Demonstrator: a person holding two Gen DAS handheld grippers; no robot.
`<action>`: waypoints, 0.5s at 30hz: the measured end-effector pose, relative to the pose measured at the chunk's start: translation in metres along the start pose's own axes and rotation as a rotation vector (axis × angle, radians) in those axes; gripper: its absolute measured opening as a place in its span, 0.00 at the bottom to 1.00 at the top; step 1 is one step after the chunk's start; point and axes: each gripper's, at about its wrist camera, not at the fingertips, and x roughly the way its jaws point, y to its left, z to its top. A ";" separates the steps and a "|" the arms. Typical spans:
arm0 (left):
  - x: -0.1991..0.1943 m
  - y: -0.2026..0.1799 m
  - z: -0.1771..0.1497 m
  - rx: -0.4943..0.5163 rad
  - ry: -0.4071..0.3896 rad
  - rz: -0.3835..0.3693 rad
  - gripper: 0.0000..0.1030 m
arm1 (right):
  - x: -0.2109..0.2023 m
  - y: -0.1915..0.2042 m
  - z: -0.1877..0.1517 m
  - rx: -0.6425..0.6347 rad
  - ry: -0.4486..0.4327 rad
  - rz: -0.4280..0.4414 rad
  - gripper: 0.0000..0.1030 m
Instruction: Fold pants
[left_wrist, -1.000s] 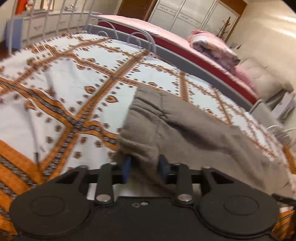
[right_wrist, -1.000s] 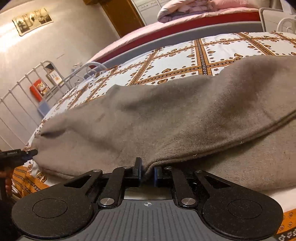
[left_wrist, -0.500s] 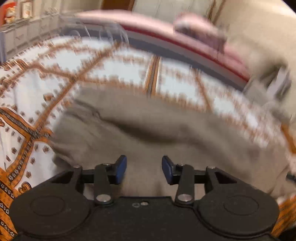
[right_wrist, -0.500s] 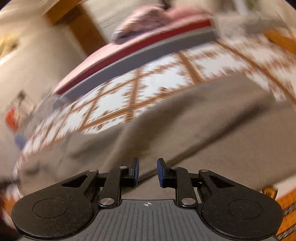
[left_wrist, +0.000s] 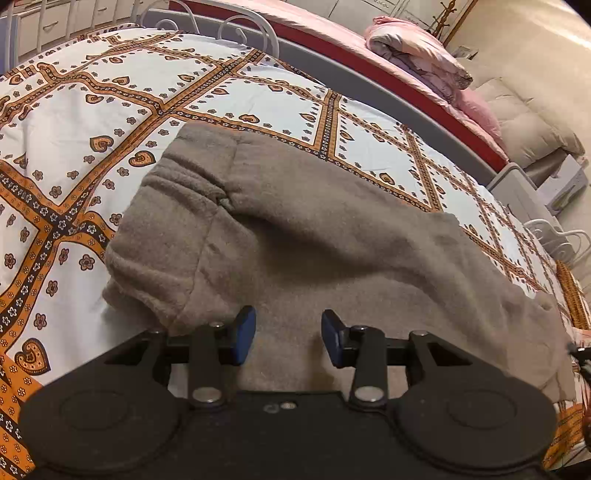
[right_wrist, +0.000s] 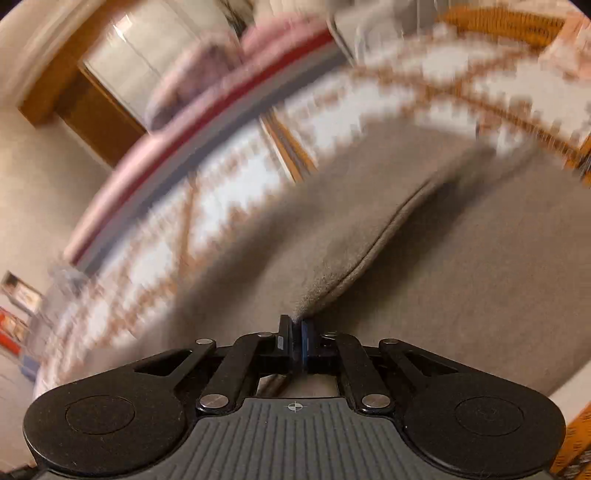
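Brown pants lie across patterned bedspread, waistband end at left. Our left gripper hovers over near edge, fingers apart, nothing between them. Our right gripper has fingers closed tight, pinching fold of pants fabric. Pink blanket sits on far bed; right view blurred.

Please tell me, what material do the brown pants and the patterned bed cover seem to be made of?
The brown pants look like thick fleece or brushed knit: the surface is fuzzy and matte, with soft, rounded folds and a gathered waistband. The bed cover looks like thin, smooth woven cloth, perhaps cotton, with a flat printed pattern of orange bands and hearts; the exact fibre cannot be told.
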 end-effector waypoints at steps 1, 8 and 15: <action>0.001 0.000 0.000 0.000 -0.001 -0.007 0.30 | -0.017 0.003 0.000 -0.006 -0.034 0.018 0.04; 0.002 0.003 0.000 -0.004 0.000 -0.021 0.30 | -0.044 -0.007 -0.029 -0.111 0.044 -0.078 0.05; 0.002 0.006 0.001 -0.018 -0.004 -0.030 0.30 | -0.061 -0.048 -0.010 0.025 -0.064 -0.070 0.46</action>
